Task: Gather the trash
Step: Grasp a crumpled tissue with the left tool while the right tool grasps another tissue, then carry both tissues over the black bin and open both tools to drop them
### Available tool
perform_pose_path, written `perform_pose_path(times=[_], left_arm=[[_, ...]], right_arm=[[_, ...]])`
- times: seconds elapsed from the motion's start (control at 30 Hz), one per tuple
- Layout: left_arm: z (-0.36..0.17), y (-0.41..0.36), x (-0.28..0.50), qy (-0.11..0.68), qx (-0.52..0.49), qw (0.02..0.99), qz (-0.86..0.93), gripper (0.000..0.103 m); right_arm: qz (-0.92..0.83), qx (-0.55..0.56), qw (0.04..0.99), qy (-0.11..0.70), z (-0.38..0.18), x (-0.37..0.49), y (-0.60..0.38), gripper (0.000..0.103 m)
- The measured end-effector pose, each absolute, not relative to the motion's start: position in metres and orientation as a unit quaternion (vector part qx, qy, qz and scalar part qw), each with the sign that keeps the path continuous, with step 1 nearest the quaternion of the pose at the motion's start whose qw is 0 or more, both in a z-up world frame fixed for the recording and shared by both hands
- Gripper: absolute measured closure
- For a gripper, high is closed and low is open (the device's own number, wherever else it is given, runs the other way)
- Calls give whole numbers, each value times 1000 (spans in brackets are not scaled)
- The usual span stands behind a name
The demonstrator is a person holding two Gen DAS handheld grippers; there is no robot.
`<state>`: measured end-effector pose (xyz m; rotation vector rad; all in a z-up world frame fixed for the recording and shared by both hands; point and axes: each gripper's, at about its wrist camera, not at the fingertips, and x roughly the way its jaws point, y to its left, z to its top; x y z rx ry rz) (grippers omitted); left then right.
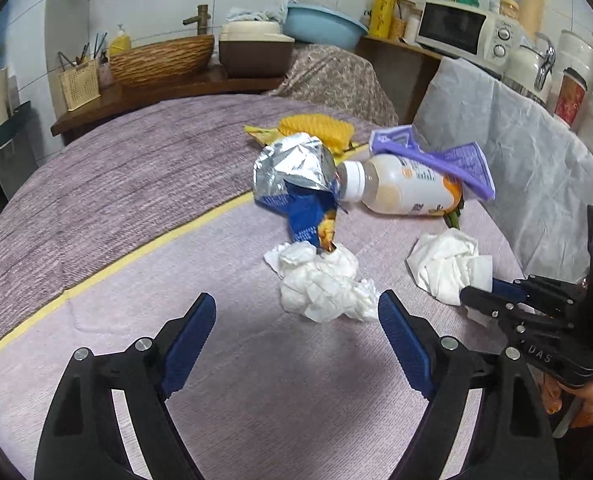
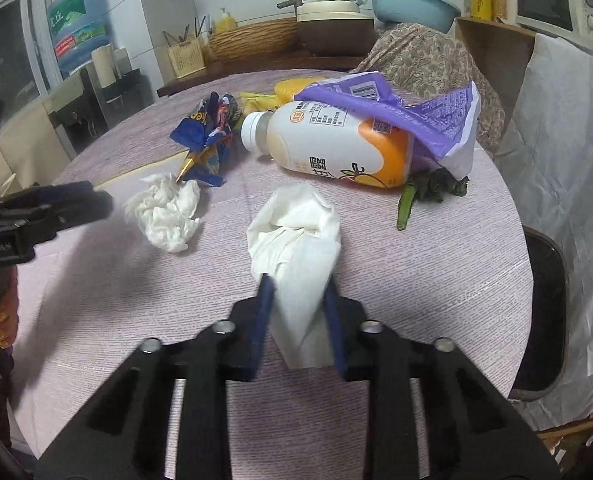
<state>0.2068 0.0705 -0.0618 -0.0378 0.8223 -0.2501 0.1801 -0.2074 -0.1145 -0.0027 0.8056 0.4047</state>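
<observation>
Trash lies on a round table with a lilac cloth (image 1: 136, 208). My left gripper (image 1: 296, 308) is open, its fingertips just short of a crumpled white tissue (image 1: 324, 284), also in the right wrist view (image 2: 164, 212). My right gripper (image 2: 298, 292) is shut on a second white tissue (image 2: 296, 236), seen from the left wrist view (image 1: 448, 264) with the right gripper (image 1: 476, 298) on it. Behind lie a crumpled blue and silver snack bag (image 1: 296, 176), a plastic bottle on its side (image 1: 404, 188), a purple wrapper (image 1: 448, 156) draped over it, a yellow wrapper (image 1: 316, 128) and a green vegetable stem (image 2: 408, 204).
A chair draped in white cloth (image 1: 516, 160) stands at the table's right edge, another with patterned cloth (image 1: 336, 76) behind. A wooden shelf (image 1: 168, 92) at the back holds a woven basket, a pot and a basin. A microwave (image 1: 468, 32) is at back right.
</observation>
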Motion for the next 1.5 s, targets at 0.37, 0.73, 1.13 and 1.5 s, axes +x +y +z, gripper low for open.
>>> perform_pose_path(times=[0.37, 0.73, 1.13, 1.5], left_arm=[[-78, 52, 232, 436, -29, 892, -115, 50], [-76, 60, 217, 432, -54, 892, -117, 70], [-46, 43, 185, 398, -52, 902, -156, 70], [-13, -27, 191, 364, -26, 902, -230, 70]], right_arm=[[217, 21, 909, 355, -90, 161, -220, 89], [228, 21, 913, 337, -83, 146, -222, 89], [235, 37, 916, 322, -82, 135, -230, 89], [194, 64, 935, 289, -69, 122, -275, 89]])
